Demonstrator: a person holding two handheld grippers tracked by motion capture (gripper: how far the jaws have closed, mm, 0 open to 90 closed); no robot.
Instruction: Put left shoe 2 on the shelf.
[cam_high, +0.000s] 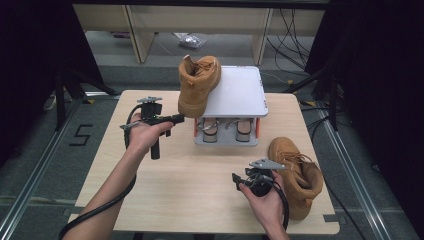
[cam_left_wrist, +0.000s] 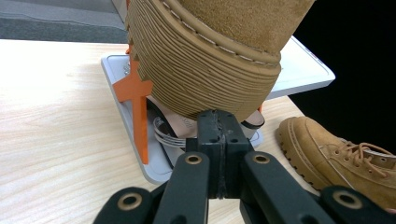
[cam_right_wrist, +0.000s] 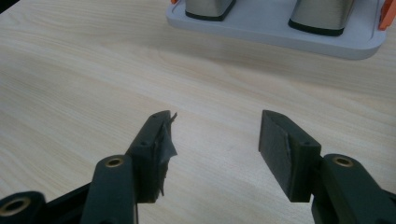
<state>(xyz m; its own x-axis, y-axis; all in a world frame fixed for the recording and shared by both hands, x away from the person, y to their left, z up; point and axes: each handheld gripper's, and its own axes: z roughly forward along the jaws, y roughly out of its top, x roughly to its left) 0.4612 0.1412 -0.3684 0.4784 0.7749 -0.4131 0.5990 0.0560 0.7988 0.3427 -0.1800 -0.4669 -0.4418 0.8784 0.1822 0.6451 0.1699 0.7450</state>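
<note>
The left gripper, jaws pressed together, nudges the boot onto the rack; next, push it squarely on top.

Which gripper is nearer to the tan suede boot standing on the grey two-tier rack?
Left. The left gripper sits shut right at the sole of the tan suede boot on the grey rack; the right gripper hovers open, apart, above the table near the other boot.

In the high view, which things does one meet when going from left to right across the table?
Left gripper → boot on the rack → grey shoe rack → right gripper → boot on the table.
</note>
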